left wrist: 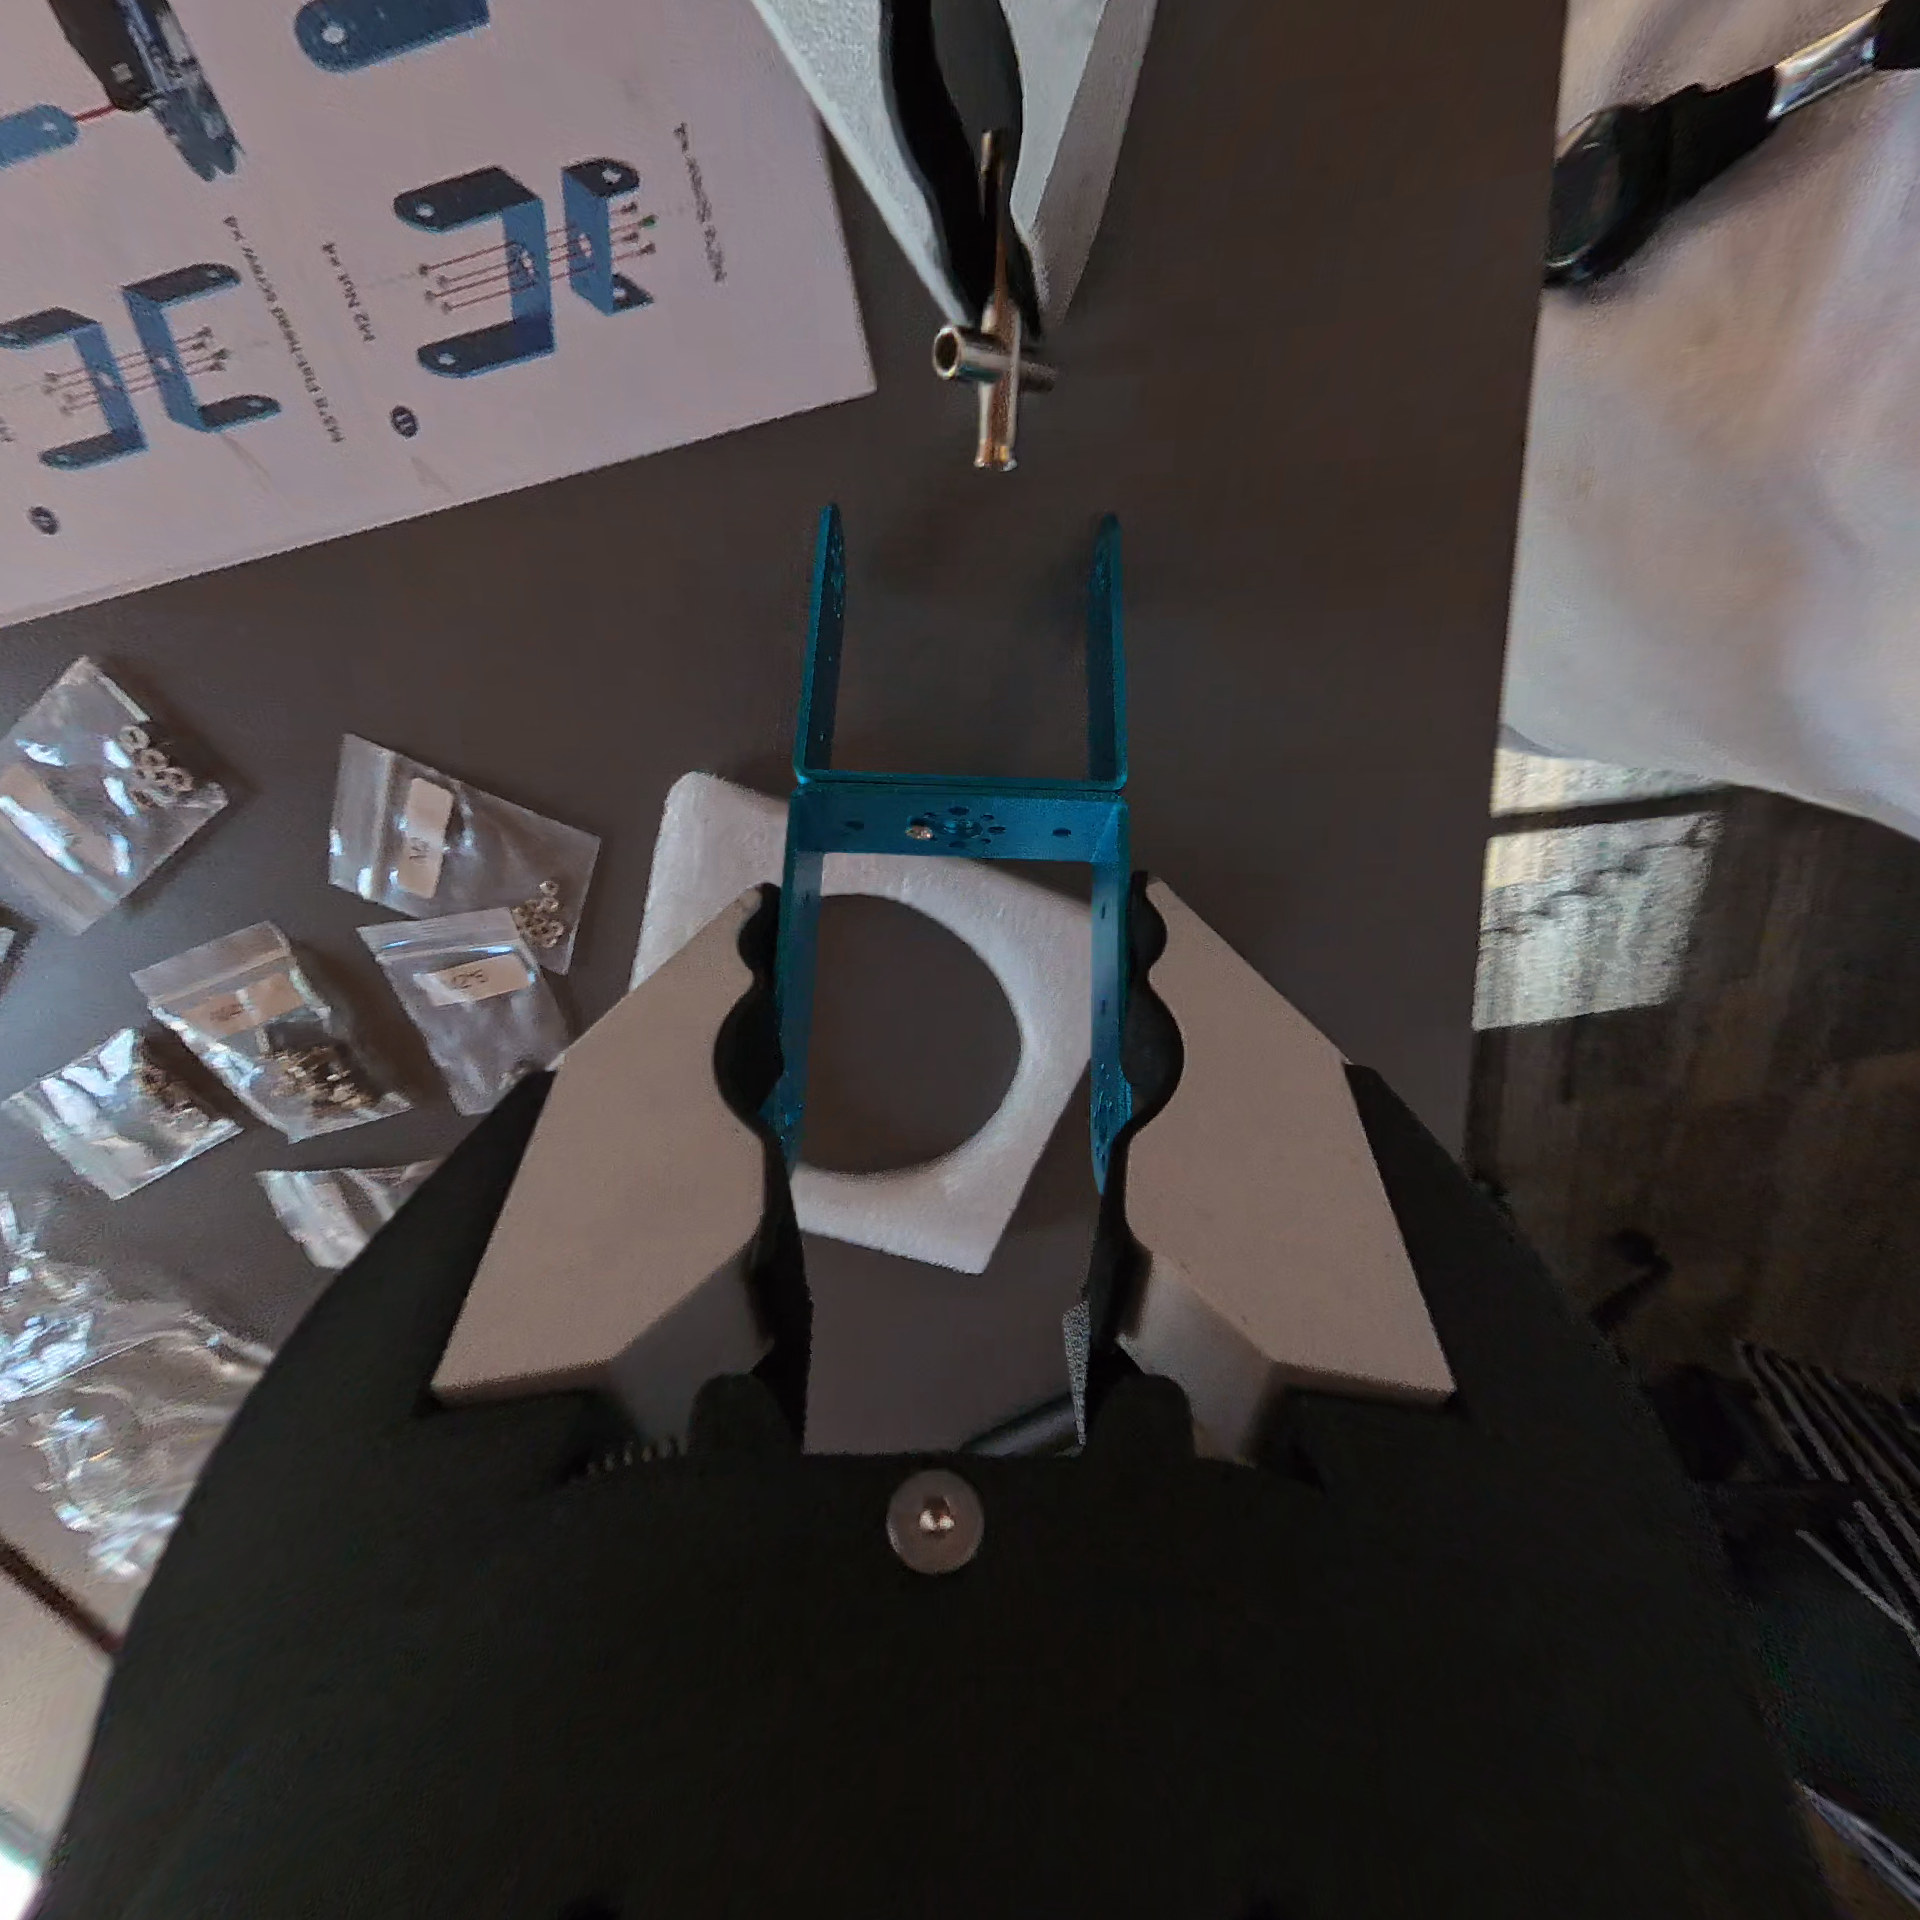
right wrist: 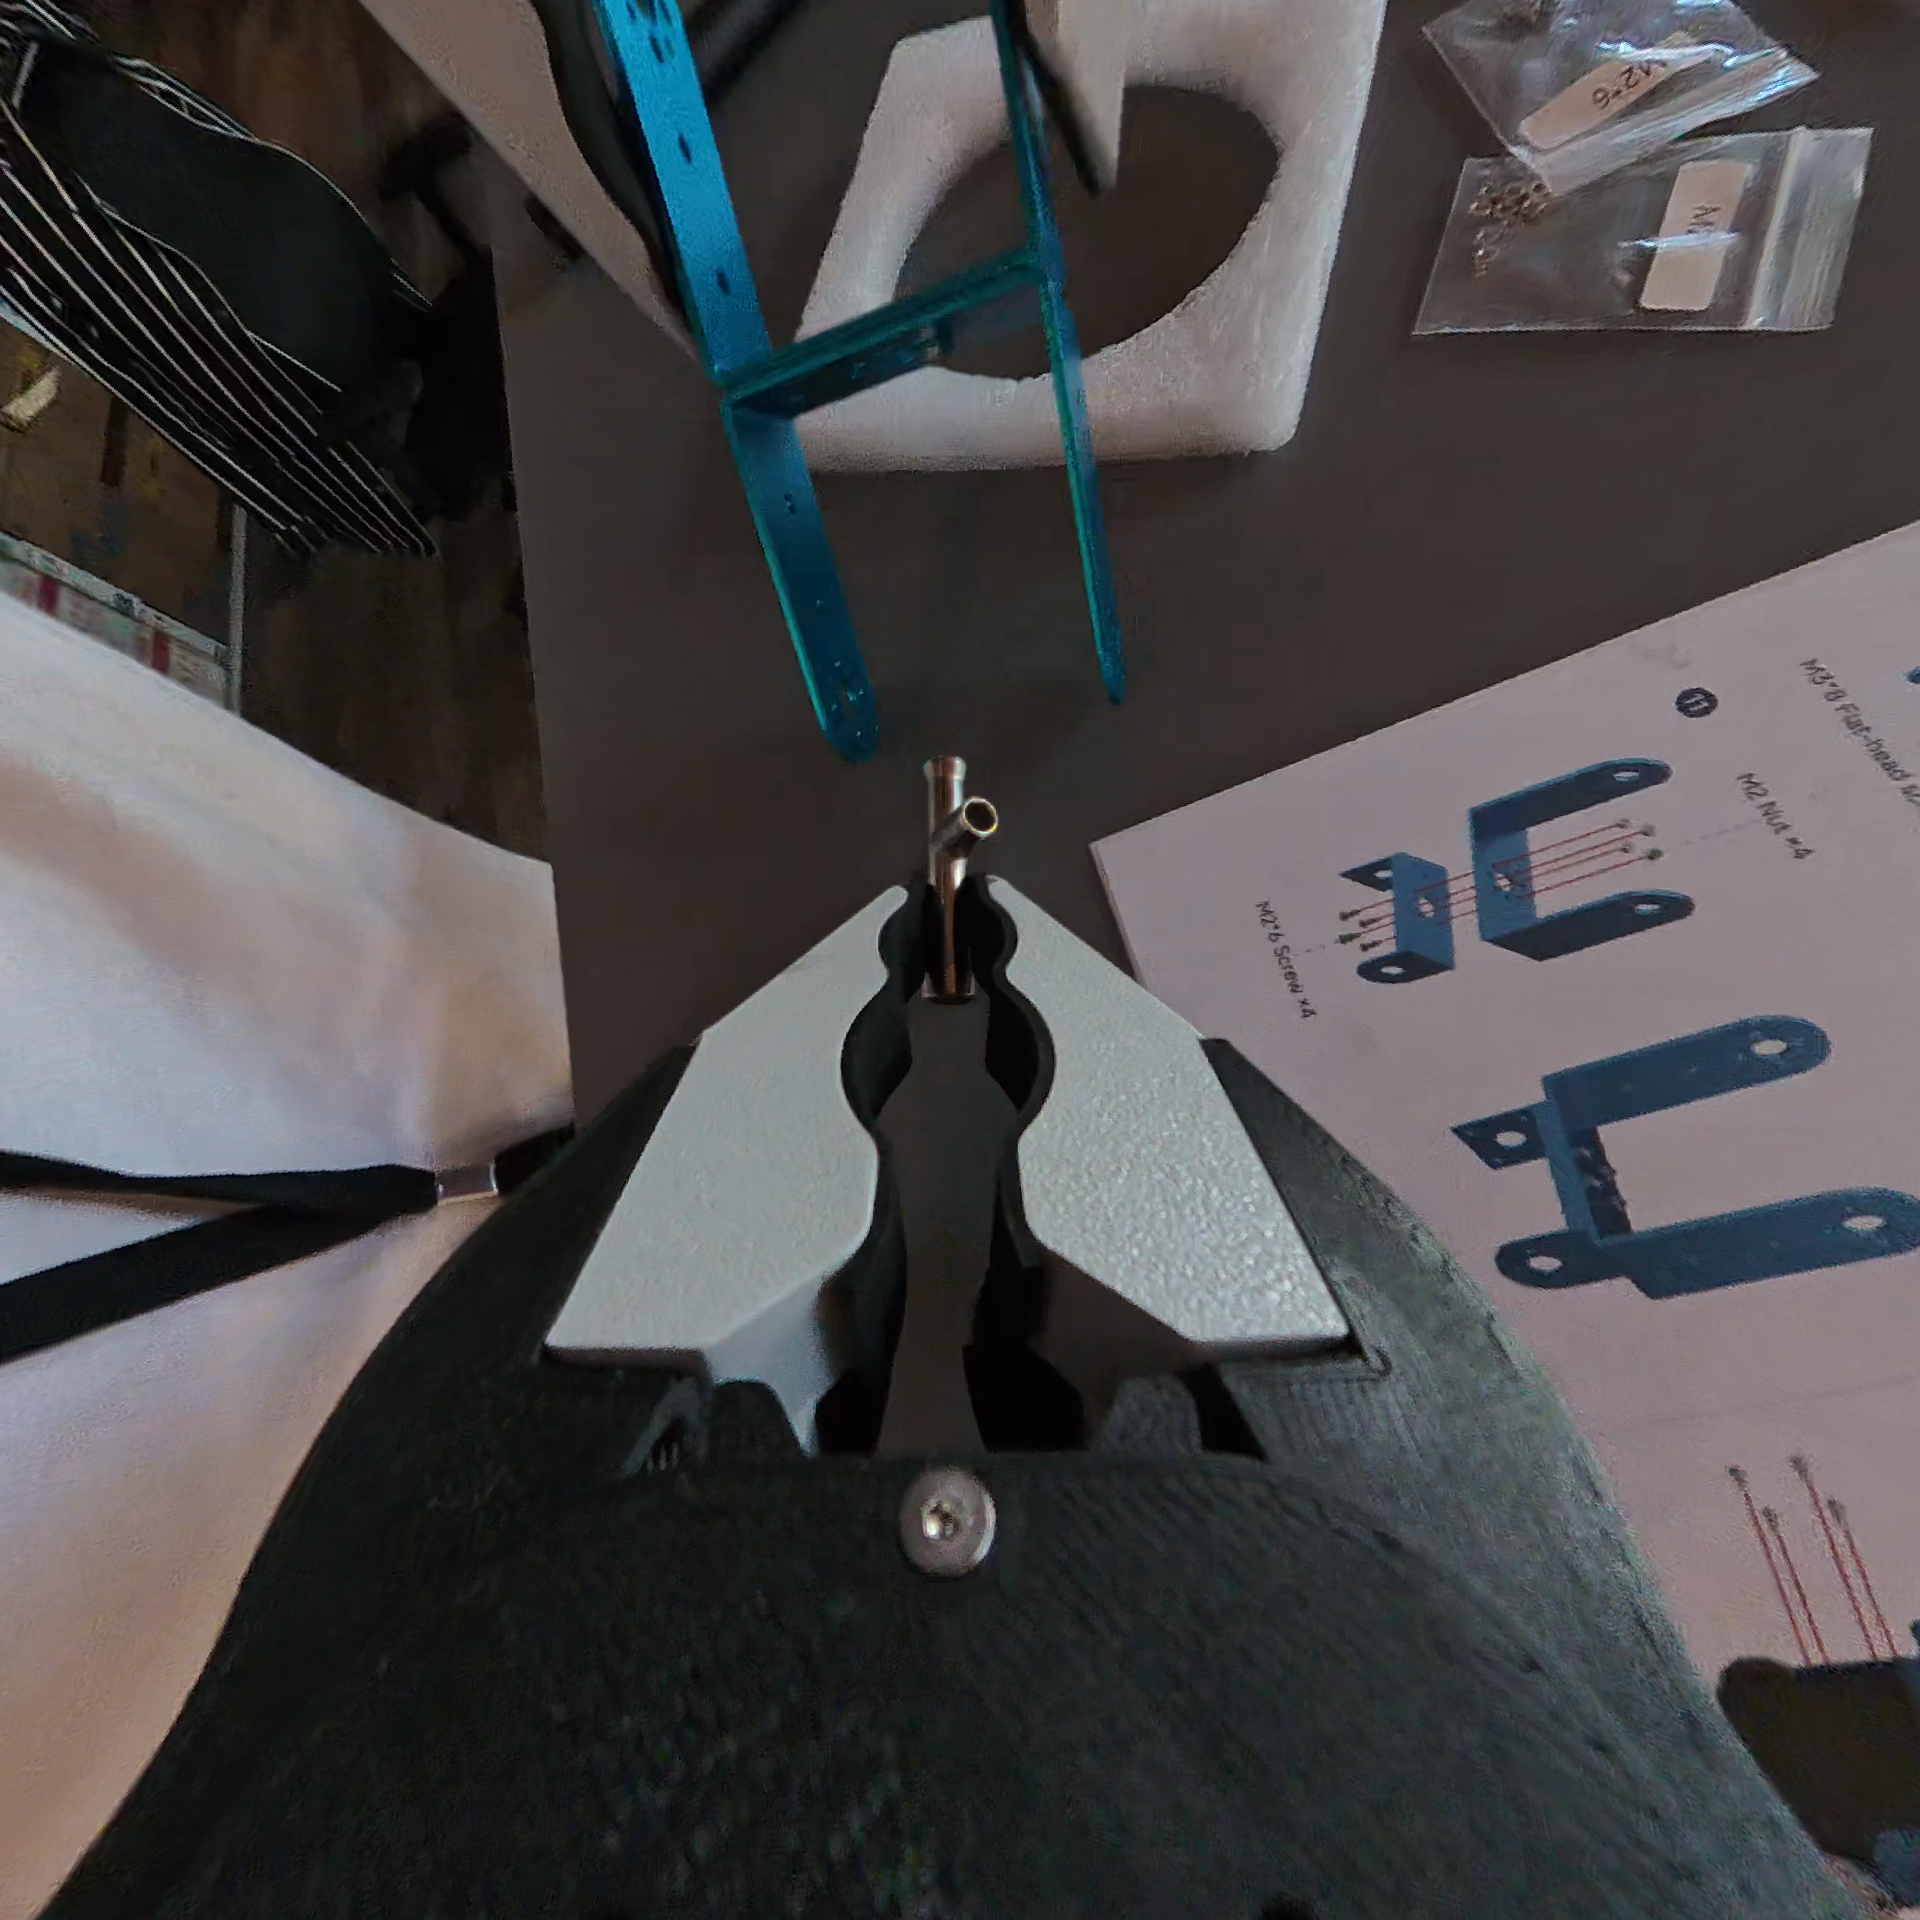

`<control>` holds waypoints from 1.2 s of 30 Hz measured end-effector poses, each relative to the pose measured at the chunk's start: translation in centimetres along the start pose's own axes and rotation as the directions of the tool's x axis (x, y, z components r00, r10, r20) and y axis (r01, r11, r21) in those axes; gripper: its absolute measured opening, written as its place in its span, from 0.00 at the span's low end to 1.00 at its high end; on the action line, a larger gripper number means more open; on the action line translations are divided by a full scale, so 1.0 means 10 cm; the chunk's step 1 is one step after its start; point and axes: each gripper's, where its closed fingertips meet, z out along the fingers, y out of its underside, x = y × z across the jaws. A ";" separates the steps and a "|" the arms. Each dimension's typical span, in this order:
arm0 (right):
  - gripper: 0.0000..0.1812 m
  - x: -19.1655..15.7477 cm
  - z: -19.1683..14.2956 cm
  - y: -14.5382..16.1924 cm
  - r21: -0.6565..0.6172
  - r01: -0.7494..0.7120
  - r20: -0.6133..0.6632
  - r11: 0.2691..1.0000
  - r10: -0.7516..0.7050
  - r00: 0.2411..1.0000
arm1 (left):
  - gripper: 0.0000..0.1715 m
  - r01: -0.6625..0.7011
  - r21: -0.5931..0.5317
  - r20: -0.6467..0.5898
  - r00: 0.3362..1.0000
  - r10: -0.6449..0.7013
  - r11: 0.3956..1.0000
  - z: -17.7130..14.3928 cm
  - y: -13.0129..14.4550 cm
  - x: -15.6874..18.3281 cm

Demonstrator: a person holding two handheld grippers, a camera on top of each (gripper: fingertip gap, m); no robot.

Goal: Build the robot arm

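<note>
Left gripper (left wrist: 951, 997) jaws clamp blue bracket (left wrist: 961, 821); right gripper (right wrist: 948, 935) jaws pinch cross wrench (right wrist: 954, 831).

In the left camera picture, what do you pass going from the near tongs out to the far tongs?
Left tongs → white foam block with a round hole → blue metal H-shaped bracket → small silver cross-shaped metal wrench → right tongs.

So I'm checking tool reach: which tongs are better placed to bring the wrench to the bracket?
Right tongs: shut on the cross wrench, pointed toward the blue bracket held by left tongs.
</note>
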 end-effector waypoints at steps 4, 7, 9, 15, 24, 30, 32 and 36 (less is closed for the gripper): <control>0.04 0.00 -0.17 0.10 -0.013 -0.010 0.003 1.000 0.010 1.000 | 0.38 0.035 0.067 -0.086 0.996 -0.029 0.997 0.06 -0.18 0.18; 0.09 -0.04 -0.31 0.27 -0.066 0.021 0.048 0.998 -0.018 0.999 | 0.38 0.057 0.021 -0.097 0.994 -0.055 0.998 0.13 -0.23 0.23; 0.13 -0.06 -0.38 0.33 -0.082 0.051 0.089 0.995 -0.044 0.995 | 0.38 0.063 -0.059 -0.080 0.995 -0.068 0.996 0.13 -0.23 0.23; 0.16 0.07 -0.53 0.14 -0.001 0.158 0.107 0.987 -0.157 0.982 | 0.38 0.055 -0.224 -0.070 0.995 -0.072 0.973 0.00 -0.33 0.31; 0.15 -0.01 -0.34 -0.39 0.305 0.147 0.186 0.941 -0.210 0.960 | 0.38 0.017 -0.327 -0.085 0.995 -0.047 0.945 -0.06 -0.47 0.30; 0.09 -0.01 -0.07 -0.40 0.224 0.211 0.125 0.952 -0.242 0.962 | 0.38 -0.001 -0.321 -0.110 0.993 -0.036 0.947 -0.11 -0.48 0.26; 0.02 -0.02 -0.03 -0.44 0.222 0.197 0.118 0.955 -0.227 0.967 | 0.38 0.016 -0.310 -0.108 0.993 -0.052 0.950 -0.13 -0.45 0.22; 0.01 0.02 -0.02 -0.48 0.222 0.223 0.061 0.949 -0.242 0.968 | 0.38 0.114 -0.200 -0.140 0.980 -0.143 0.973 -0.16 -0.53 0.19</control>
